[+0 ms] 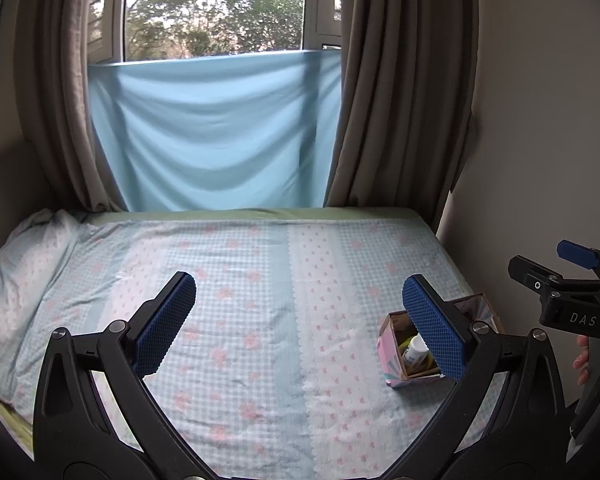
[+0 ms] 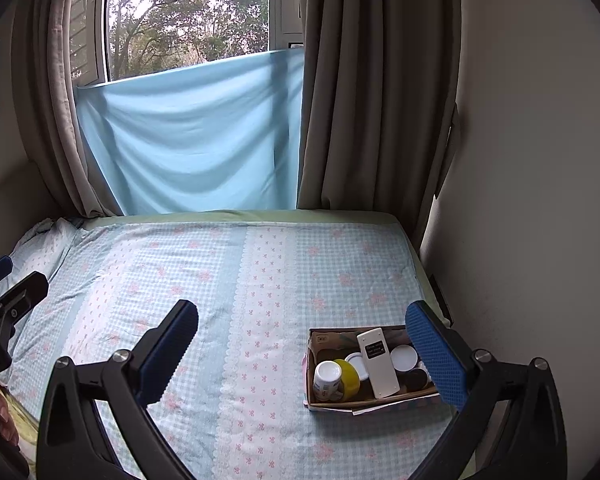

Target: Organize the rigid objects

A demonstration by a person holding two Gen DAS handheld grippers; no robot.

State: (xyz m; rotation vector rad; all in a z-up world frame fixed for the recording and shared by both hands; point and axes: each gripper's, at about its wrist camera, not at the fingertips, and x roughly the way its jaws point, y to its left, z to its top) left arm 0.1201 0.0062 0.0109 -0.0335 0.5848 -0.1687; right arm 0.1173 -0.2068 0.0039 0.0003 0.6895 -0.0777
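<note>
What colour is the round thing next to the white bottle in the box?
Yellow, clearest in the right wrist view.

Left gripper [image 1: 300, 324] jaws wide apart, empty, above checked bedsheet [image 1: 260, 300]. Cardboard box [image 1: 396, 364] just behind right finger, white bottle [image 1: 414, 350] inside. Right gripper [image 1: 572, 276] far right, hand [image 1: 588, 356] below it.

Bedroom, made bed [image 1: 236, 280], curtained window [image 1: 216, 8]

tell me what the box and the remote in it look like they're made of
Box: likely cardboard, with brown matte inner walls and a pastel printed outside. Remote: probably hard plastic, smooth white and slightly glossy, with a small dark label.
</note>
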